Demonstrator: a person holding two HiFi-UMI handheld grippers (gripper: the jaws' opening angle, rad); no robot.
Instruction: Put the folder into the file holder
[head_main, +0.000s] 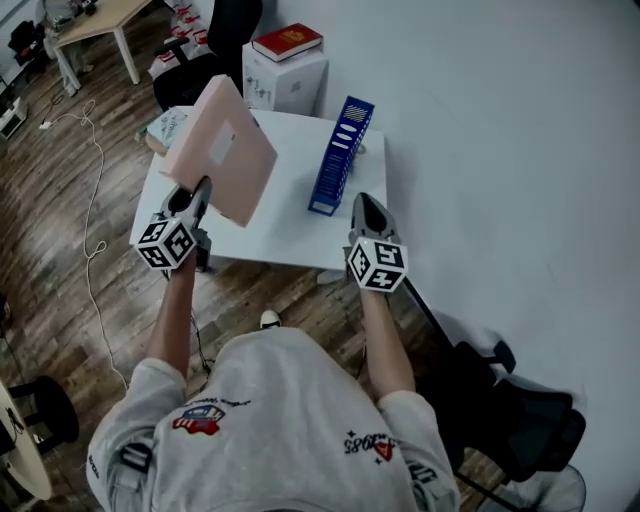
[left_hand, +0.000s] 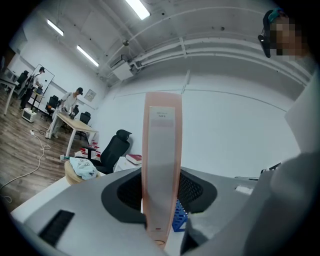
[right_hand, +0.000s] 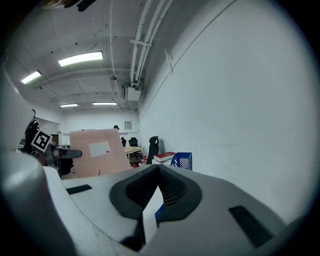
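The left gripper (head_main: 203, 186) pinches the pink folder (head_main: 225, 150) upright above the table's (head_main: 285, 245) left edge. The blue file holder (head_main: 340, 155) stands by the right edge. Just in front of it, the right gripper's (head_main: 365, 205) jaws are pressed together, empty.

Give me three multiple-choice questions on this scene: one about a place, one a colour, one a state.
1. Where does the holder stand? A on the table; B on a shelf; C in a drawer.
2. What colour is the folder? A green; B pink; C black.
3. The left gripper is: A open, empty; B holding a cup; C shut on the folder.
Answers: A, it stands on the white tabletop; B, its cover is pale pink; C, the jaws pinch its edge.
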